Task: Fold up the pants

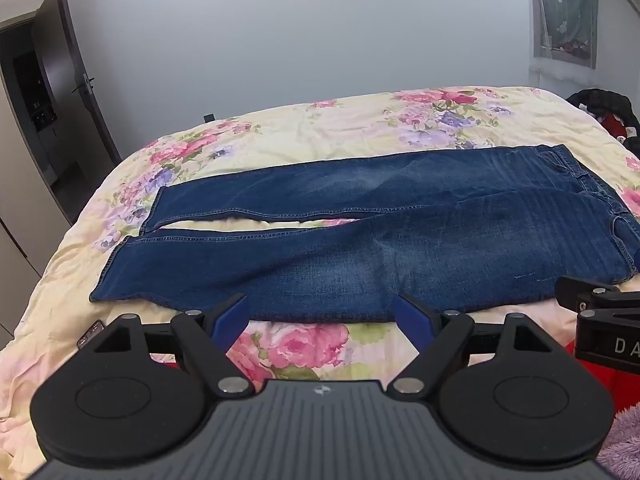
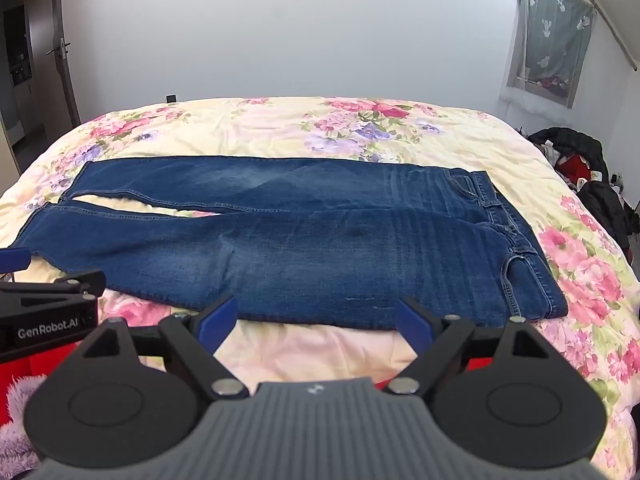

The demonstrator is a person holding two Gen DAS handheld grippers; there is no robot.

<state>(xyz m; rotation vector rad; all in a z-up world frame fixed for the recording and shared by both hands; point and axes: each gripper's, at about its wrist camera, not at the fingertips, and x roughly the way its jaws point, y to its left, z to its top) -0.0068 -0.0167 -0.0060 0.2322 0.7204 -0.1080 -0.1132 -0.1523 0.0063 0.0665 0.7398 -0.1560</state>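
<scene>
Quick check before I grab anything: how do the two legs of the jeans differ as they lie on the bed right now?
The near leg angles toward the grippers, and its hem sits closer to the bed's front edge; the far leg runs straighter and lies farther back. The near leg looks wider, though that may be the fisheye. Both lie flat and unfolded on the floral bedspread, with a gap between them.

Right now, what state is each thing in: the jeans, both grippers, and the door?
jeans: flat on the bedspread, unfolded, legs slightly apart
left gripper: open, holding nothing
right gripper: open, holding nothing
door: open
</scene>
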